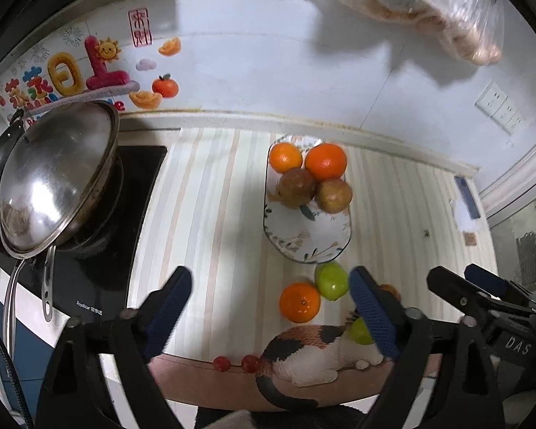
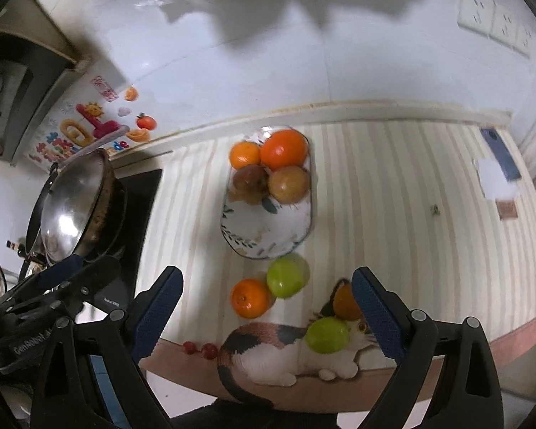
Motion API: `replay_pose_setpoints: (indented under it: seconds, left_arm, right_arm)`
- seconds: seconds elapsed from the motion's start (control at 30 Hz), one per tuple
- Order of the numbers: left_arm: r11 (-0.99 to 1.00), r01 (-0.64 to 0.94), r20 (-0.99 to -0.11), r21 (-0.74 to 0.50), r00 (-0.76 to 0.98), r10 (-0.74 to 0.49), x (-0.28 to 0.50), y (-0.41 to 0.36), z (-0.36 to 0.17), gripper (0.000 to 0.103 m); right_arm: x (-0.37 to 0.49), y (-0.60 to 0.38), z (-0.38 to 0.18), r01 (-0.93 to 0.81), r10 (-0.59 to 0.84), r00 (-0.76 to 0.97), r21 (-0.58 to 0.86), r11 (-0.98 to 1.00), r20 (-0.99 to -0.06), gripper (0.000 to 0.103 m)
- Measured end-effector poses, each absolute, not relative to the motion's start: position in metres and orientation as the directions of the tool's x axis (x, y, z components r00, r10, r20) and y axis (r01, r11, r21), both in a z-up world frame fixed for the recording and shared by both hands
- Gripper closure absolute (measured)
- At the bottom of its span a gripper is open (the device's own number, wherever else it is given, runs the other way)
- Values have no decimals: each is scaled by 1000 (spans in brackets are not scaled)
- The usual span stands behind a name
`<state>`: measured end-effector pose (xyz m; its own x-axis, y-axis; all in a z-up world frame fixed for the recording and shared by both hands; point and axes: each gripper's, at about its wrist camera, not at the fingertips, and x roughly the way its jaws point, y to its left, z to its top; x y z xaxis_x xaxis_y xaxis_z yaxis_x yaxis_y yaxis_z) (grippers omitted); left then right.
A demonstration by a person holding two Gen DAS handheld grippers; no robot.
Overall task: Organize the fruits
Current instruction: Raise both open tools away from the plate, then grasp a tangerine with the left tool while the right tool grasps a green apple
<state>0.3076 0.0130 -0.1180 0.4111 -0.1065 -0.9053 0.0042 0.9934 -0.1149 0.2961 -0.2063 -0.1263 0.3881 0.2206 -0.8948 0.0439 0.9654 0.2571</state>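
A white oval floral plate (image 1: 305,239) (image 2: 268,230) lies on the striped mat and holds two oranges (image 1: 326,161) (image 2: 283,149) and two brownish round fruits (image 1: 296,187) (image 2: 289,184) at its far end. In front of it an orange (image 1: 299,302) (image 2: 251,297) and a green fruit (image 1: 331,280) (image 2: 287,277) lie loose. A second green fruit (image 2: 327,334) and another orange (image 2: 346,302) rest nearer the counter's front edge. My left gripper (image 1: 271,309) hovers open above the loose fruit, holding nothing. My right gripper (image 2: 266,316) is beside it, also open and empty.
A wok with a steel lid (image 1: 57,175) sits on the black stove (image 1: 100,268) at the left. A phone (image 2: 500,153) lies at the far right by the wall. A plastic bag (image 1: 446,10) hangs above. A cat picture (image 2: 286,350) is printed on the mat's front edge.
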Motion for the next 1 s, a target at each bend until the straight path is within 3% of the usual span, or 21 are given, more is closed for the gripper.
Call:
replay_pose_setpoints:
  seconds: [0.37, 0.73, 0.77, 0.8, 0.87, 0.93, 1.0]
  left_arm:
    - [995, 85, -982, -54, 174, -68, 334, -27, -234, 6]
    - [959, 281, -1000, 15, 8, 14, 349, -81, -317, 6]
    - [956, 292, -1000, 23, 7, 22, 349, -83, -321, 9]
    - [953, 301, -1000, 25, 11, 23, 350, -84, -324, 25]
    - [958, 288, -1000, -2, 13, -6, 351, -82, -325, 41]
    - [962, 273, -1000, 11, 28, 3, 350, -80, -324, 41]
    - [964, 266, -999, 13, 34, 4, 346, -74, -323, 41]
  right_arm:
    - [299, -261, -262, 261, 257, 111, 277, 924, -960, 4]
    - [290, -268, -320, 340, 317, 20, 305, 890, -948, 5]
    - [290, -266, -324, 337, 318, 14, 304, 891, -948, 5]
    - [291, -265, -326, 336, 321, 10, 305, 891, -947, 6]
    - [293, -261, -330, 331, 326, 2, 308, 892, -945, 10]
    - [295, -258, -334, 327, 319, -7, 299, 896, -948, 17]
    - [298, -252, -339, 313, 297, -21, 276, 909, -955, 37]
